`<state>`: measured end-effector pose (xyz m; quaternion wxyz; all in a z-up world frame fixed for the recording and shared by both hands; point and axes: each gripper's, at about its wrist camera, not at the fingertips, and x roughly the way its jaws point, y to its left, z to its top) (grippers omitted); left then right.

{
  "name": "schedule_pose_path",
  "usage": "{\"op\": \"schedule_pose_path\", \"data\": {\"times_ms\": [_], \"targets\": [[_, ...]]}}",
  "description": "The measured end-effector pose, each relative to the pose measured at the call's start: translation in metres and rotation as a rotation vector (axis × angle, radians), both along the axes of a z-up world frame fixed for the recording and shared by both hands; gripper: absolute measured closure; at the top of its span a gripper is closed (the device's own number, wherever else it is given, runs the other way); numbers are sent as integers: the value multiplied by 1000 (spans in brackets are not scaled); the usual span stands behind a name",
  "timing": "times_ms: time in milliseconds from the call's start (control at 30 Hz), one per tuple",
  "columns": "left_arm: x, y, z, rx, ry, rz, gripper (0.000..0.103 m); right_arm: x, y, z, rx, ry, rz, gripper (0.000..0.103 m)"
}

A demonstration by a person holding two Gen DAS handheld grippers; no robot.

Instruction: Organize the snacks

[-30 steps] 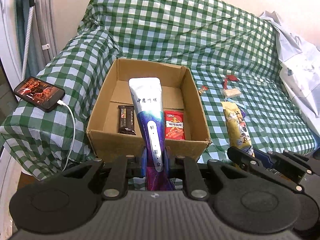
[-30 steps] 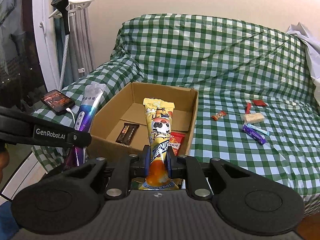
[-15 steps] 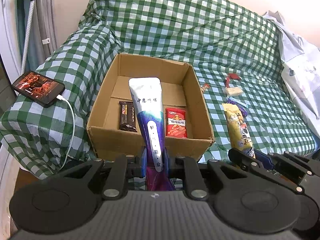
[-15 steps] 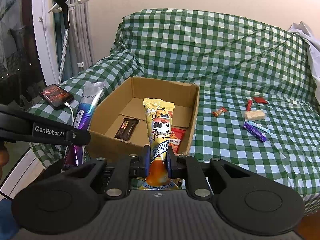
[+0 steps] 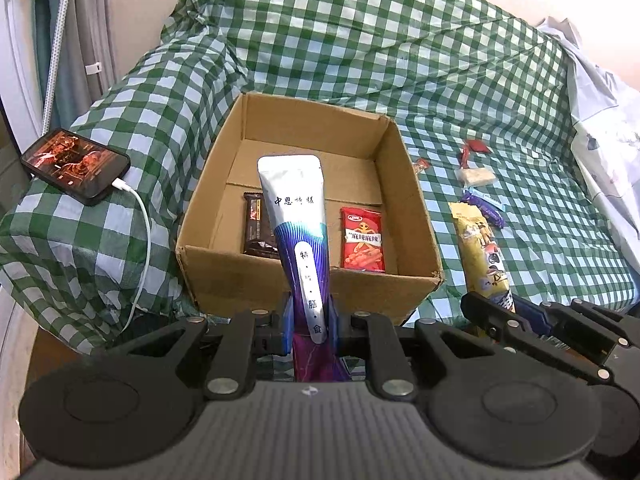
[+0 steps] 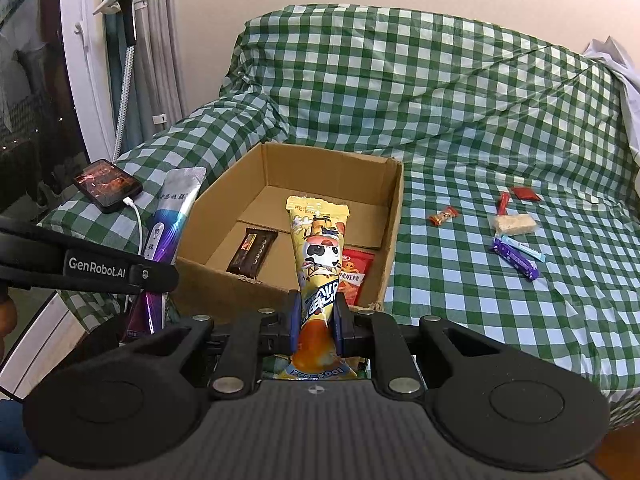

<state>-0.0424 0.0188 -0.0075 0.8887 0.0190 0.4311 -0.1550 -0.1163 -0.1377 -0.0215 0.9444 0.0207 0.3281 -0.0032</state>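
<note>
The left gripper clamps a silver-and-purple pouch at lower centre of its view. The pouch stands up in front of the cardboard box. The right gripper pinches a yellow panda snack pack, likewise low and central. Inside the box lie a dark chocolate bar and a red snack packet. At the right, loose sweets dot the green checked cloth; a phone sits at left.

Green-and-white checks, brown box

The cloth was checked; the box brown, one pouch silver-purple, one packet yellow.
</note>
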Motion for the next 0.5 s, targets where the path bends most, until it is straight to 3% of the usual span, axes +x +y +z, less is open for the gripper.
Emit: {"op": "schedule_pose_path", "data": {"times_ms": [500], "targets": [[40,-3,-2,9,12,14,84,30,-4,-5,2,32,0,86]]}}
